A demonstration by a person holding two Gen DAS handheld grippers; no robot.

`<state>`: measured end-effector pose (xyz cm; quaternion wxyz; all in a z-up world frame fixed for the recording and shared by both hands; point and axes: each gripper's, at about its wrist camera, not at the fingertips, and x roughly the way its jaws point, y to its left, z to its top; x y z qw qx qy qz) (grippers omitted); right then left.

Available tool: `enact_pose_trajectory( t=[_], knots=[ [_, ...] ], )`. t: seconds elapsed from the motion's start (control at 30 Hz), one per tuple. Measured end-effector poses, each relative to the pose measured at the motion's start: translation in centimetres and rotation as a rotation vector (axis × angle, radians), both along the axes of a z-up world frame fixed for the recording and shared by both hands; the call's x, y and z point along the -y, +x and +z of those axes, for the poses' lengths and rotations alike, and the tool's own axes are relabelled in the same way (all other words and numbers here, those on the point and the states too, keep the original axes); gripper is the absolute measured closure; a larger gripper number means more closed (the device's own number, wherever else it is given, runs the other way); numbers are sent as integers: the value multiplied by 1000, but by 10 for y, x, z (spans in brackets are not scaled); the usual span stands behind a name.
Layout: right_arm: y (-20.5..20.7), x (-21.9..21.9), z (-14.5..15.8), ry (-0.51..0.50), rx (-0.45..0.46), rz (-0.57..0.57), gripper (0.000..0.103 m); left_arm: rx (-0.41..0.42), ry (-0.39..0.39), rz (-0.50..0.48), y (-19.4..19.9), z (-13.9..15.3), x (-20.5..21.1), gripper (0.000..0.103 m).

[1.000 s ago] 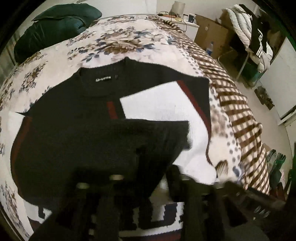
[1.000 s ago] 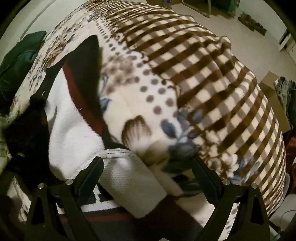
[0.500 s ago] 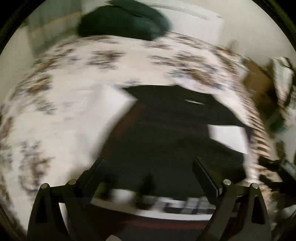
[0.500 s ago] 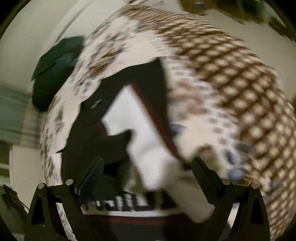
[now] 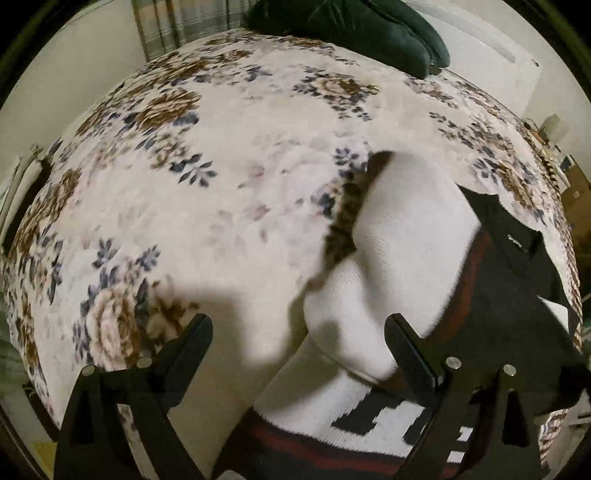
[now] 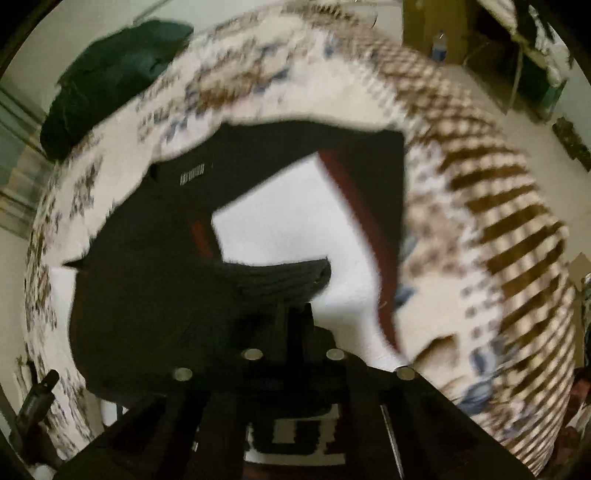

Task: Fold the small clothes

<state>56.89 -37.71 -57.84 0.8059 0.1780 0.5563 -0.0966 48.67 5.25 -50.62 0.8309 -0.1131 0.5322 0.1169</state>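
Observation:
A black, white and dark-red knit sweater (image 5: pixel 509 291) lies on a floral bed cover (image 5: pixel 221 177). In the left wrist view its white sleeve (image 5: pixel 399 236) stretches out over the cover, and my left gripper (image 5: pixel 299 339) is open just above the sleeve's lower end, holding nothing. In the right wrist view the sweater (image 6: pixel 288 221) lies with a black sleeve folded across the body, ending in a ribbed cuff (image 6: pixel 295 277). My right gripper (image 6: pixel 293 317) has its jaws together just below that cuff; the view is blurred and I cannot tell whether cloth is between them.
A dark green pillow (image 5: pixel 354 26) lies at the head of the bed; it also shows in the right wrist view (image 6: pixel 110 77). The cover's brown checked border (image 6: pixel 509 221) hangs over the right side. Cardboard boxes and a clothes rack (image 6: pixel 532 44) stand beyond.
My left gripper has let go of the black sleeve, opened, and swung left to the white sleeve. My right gripper has closed and moved from the bed's right edge to the folded black cuff.

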Motion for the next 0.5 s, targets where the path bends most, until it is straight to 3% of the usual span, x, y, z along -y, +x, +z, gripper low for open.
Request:
enact_pose_trajectory(
  t=[0.13,0.23,0.33,0.37,0.4,0.47,0.5],
  knots=[
    [9,36,23,-68,38,-65,98,9,-26,-44,25,2,8,8],
    [24,68,-1,71,-43,-75,98,-4,-28,-86,51,-7,23,8],
    [38,79,-32,73,-141,-59,96,-50,10,-160,77,-26,42,8],
    [39,83,-41,84,-174,-59,90,-85,35,-192,85,-37,49,8],
    [37,89,-44,94,-178,-78,76,-115,54,-217,89,-48,53,8],
    [29,101,-41,89,-174,-135,57,-145,71,-246,91,-60,54,8],
    [21,110,-34,119,-142,-180,56,-151,74,-260,90,-66,53,8]
  ],
)
